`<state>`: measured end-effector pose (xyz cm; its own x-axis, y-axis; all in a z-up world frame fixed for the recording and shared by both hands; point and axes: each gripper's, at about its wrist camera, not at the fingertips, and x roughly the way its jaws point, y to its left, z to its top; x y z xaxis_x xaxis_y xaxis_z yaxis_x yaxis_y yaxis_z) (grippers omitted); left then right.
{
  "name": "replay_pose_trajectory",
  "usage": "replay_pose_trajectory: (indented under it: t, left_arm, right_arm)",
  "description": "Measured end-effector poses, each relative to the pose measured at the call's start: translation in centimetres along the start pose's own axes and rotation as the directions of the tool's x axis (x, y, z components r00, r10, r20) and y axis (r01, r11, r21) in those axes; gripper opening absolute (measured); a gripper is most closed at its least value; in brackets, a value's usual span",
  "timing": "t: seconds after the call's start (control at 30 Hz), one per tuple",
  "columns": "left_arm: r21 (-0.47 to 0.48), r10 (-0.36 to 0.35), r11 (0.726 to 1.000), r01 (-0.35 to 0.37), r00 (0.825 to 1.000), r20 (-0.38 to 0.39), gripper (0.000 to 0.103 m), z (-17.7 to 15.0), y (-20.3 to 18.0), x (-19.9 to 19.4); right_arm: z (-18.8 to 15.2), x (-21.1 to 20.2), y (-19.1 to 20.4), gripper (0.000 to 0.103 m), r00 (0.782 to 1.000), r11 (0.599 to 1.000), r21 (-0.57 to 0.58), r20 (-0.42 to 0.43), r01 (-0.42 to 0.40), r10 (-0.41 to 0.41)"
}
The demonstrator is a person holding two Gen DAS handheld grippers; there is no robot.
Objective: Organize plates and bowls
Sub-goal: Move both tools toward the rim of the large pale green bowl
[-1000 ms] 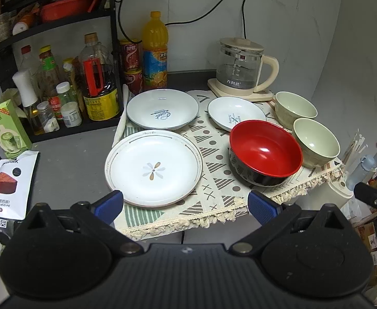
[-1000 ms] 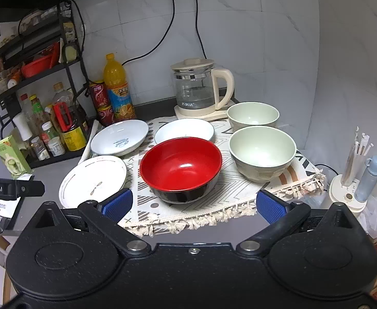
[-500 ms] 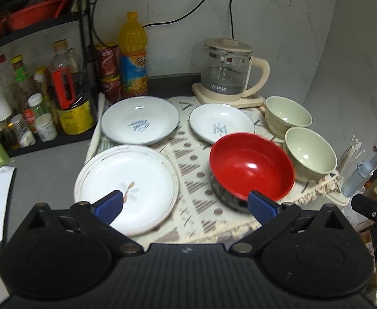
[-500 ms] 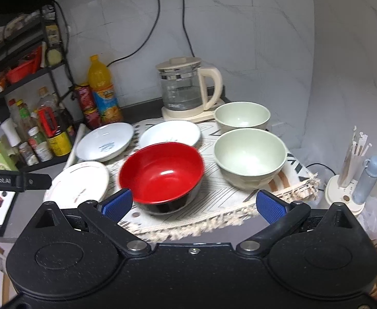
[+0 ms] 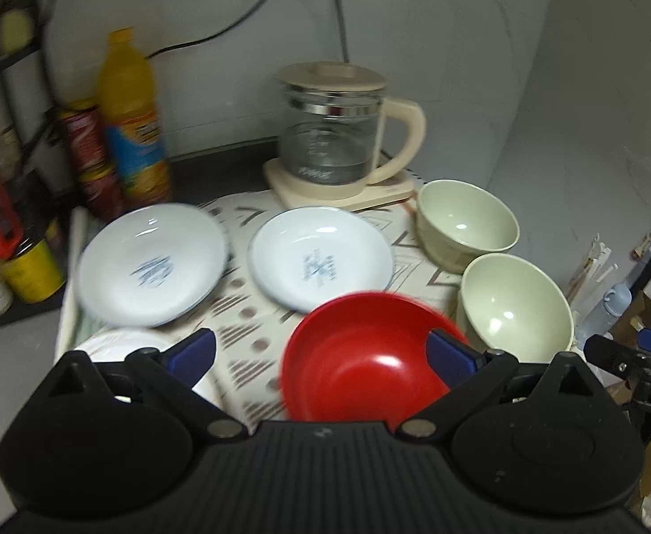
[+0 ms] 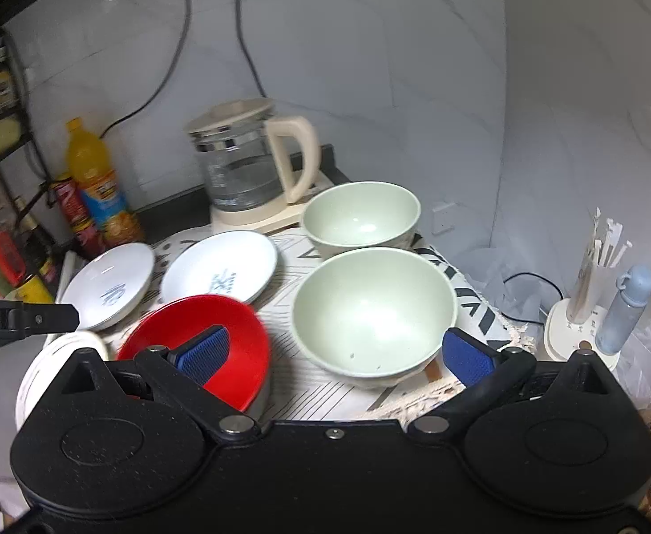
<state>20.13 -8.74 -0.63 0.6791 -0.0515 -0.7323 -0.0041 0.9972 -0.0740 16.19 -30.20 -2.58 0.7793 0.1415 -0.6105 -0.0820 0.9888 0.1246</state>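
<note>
Left wrist view: left gripper [image 5: 321, 353] spread wide, empty, red bowl [image 5: 361, 378] lower centre, two white plates [image 5: 151, 267] mid-frame, green bowls [image 5: 514, 307] right; right wrist view: right gripper [image 6: 334, 351] spread wide, empty, near green bowl [image 6: 372, 311] centre between its fingers, red bowl lower left.

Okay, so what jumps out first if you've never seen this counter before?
The glossy red bowl at the front of the patterned cloth grabs the eye first, between the open left gripper and open right gripper. Beside it sit two pale green bowls, with a glass kettle behind.
</note>
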Motion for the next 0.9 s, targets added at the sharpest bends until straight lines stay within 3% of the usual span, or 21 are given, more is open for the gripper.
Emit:
replay_pose_trajectory:
  t: [0.47, 0.63, 0.7, 0.8, 0.9]
  left_arm:
    - [0.098, -0.165, 0.98, 0.175, 0.981, -0.102, 0.096, 4.6, -4.7, 9.2]
    - [0.109, -0.217, 0.966, 0.235, 0.963, -0.159, 0.085, 5.3, -6.0, 11.9]
    - [0.111, -0.239, 0.958, 0.263, 0.952, -0.19, 0.07, 5.5, -6.6, 13.0]
    - [0.107, -0.266, 0.949, 0.297, 0.935, -0.233, 0.061, 5.7, -7.5, 14.5]
    - [0.112, -0.283, 0.94, 0.322, 0.92, -0.271, 0.059, 5.7, -8.2, 16.0]
  right_arm:
    - [1.6, 6.3, -3.9, 0.083, 0.991, 0.991, 0.107, -0.116, 0.079, -0.066]
    - [1.7, 7.8, -4.8, 0.071, 0.986, 0.987, 0.125, -0.145, 0.101, -0.082]
    - [1.6, 8.5, -5.3, 0.062, 0.982, 0.984, 0.141, -0.171, 0.106, -0.082]
    - [1.4, 9.4, -5.9, 0.052, 0.974, 0.98, 0.163, -0.216, 0.112, -0.075]
    - [1.2, 10.2, -6.2, 0.047, 0.965, 0.979, 0.165, -0.25, 0.118, -0.074]
